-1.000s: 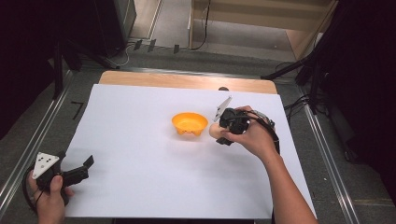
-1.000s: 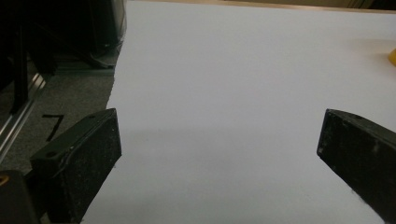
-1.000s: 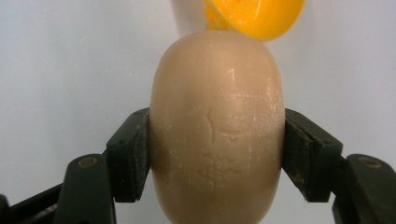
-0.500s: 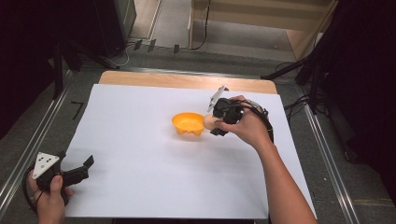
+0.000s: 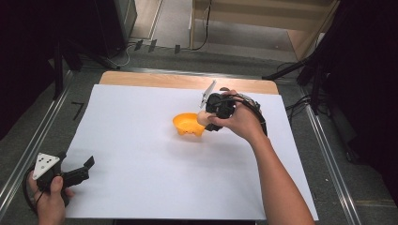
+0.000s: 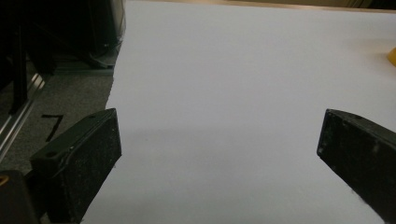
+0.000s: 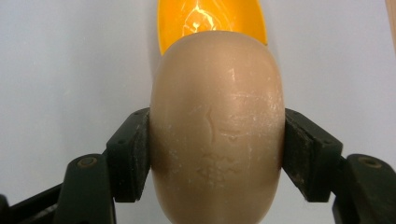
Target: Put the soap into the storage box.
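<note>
Soap [image 7: 217, 126] pinched by right gripper [image 7: 217, 154] fingers [image 7: 128, 154] over orange bowl [image 5: 188, 125] | left gripper [image 6: 219, 154] fingers spread above paper [image 5: 141, 154]

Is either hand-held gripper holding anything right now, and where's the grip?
Right hand-held gripper clamps the tan soap bar across its sides. Left hand-held gripper is open, empty.

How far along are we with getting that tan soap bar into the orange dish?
Done: the right gripper is clamped on the soap bar and holds it at the near rim of the orange dish. In hand: carrying it over the dish. Left: lowering and releasing, probably. The left gripper is open over the white sheet, idle.
</note>
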`<state>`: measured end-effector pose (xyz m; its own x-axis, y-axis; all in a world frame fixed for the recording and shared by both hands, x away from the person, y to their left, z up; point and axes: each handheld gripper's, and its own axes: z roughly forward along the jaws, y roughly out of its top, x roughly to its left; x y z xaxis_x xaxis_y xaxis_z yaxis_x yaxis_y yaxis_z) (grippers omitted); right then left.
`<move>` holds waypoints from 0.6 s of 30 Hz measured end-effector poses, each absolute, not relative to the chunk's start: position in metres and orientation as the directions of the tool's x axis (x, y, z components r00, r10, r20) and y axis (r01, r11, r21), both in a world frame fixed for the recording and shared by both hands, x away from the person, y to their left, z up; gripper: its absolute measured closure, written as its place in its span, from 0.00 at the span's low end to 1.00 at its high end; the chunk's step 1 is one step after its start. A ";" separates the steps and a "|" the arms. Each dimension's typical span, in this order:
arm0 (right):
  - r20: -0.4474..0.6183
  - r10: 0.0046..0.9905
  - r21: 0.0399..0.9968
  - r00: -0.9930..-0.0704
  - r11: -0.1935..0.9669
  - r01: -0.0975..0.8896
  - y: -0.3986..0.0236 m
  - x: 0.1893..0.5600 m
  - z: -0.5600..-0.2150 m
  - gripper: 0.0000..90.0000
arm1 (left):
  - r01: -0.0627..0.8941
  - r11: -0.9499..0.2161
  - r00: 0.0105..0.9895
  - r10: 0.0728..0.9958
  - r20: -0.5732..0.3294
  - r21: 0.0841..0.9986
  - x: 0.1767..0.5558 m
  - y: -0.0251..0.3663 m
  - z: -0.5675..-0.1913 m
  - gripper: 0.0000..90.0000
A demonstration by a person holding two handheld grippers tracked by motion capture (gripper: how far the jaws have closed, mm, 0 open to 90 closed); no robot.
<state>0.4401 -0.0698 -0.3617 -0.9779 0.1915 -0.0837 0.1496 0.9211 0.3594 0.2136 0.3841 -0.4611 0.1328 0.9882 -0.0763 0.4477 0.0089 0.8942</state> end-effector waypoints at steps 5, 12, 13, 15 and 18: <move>-0.081 0.172 0.353 -0.982 0.926 0.133 -0.060 0.447 -0.363 0.36 | 0.448 0.008 0.134 0.988 -0.076 0.894 0.213 0.384 -0.461 0.01; -0.082 0.155 0.353 -0.984 0.928 0.117 -0.049 0.453 -0.367 0.36 | 0.448 0.009 0.134 0.988 -0.077 0.894 0.214 0.384 -0.461 0.01; -0.075 0.152 0.357 -0.986 0.927 0.116 -0.048 0.454 -0.368 0.36 | 0.448 0.008 0.135 0.988 -0.076 0.894 0.213 0.384 -0.461 0.01; -0.072 0.147 0.358 -0.987 0.927 0.112 -0.045 0.455 -0.369 0.36 | 0.446 0.009 0.135 0.988 -0.077 0.895 0.213 0.384 -0.461 0.01; -0.077 0.140 0.348 -0.987 0.931 0.105 -0.040 0.457 -0.371 0.36 | 0.445 0.009 0.134 0.988 -0.077 0.895 0.213 0.384 -0.461 0.01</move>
<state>0.4569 -0.0397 -0.3706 -0.9872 0.1400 -0.0767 0.1050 0.9314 0.3485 0.2135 0.3841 -0.4611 0.1343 0.9879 -0.0770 0.4453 0.0092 0.8954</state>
